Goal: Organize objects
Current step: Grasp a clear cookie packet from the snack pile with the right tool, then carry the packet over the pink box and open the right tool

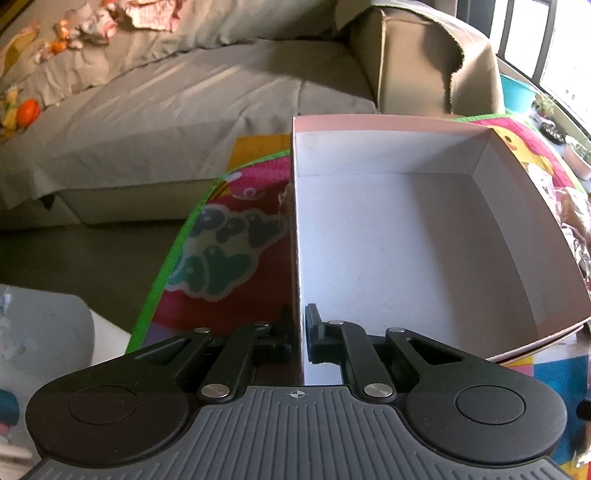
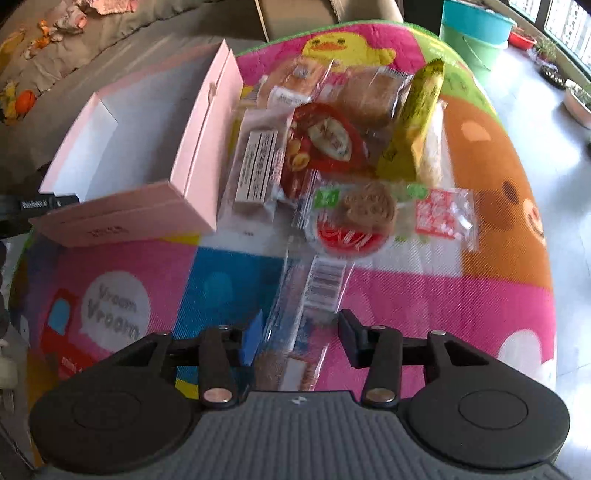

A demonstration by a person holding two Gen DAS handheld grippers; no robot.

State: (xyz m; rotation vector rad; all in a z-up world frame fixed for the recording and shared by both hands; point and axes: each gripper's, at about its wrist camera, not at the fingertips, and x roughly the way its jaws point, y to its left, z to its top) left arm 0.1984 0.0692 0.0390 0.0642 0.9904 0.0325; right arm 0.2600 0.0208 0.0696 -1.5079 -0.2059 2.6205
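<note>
**Pink box pinned at its wall; clear-wrapped snack between the right jaws**

Right gripper (image 2: 297, 341): angled steeply down over the colourful cartoon play mat (image 2: 424, 288). A long clear-wrapped snack with a barcode label (image 2: 306, 314) lies between its jaws, which stand apart; blur hides whether the pads touch the wrapper. Just beyond, a round biscuit in clear film with red print (image 2: 364, 218). Farther, a cluster of packets touching one another: a brown bar with a white label (image 2: 255, 166), a red round-faced pack (image 2: 325, 142), a yellow-green packet (image 2: 417, 122), wrapped brown buns (image 2: 373, 94).

Left gripper (image 1: 300, 332): tilted downward, jaws clamped together on the near left wall of the shallow pink cardboard box with white inside (image 1: 406, 236); one finger sits outside the wall, the other inside. The box holds nothing visible and stands on the mat, its right side touching the packets.

Beyond: grey-beige sofa (image 1: 166, 122), teal tub (image 2: 476, 26).
</note>
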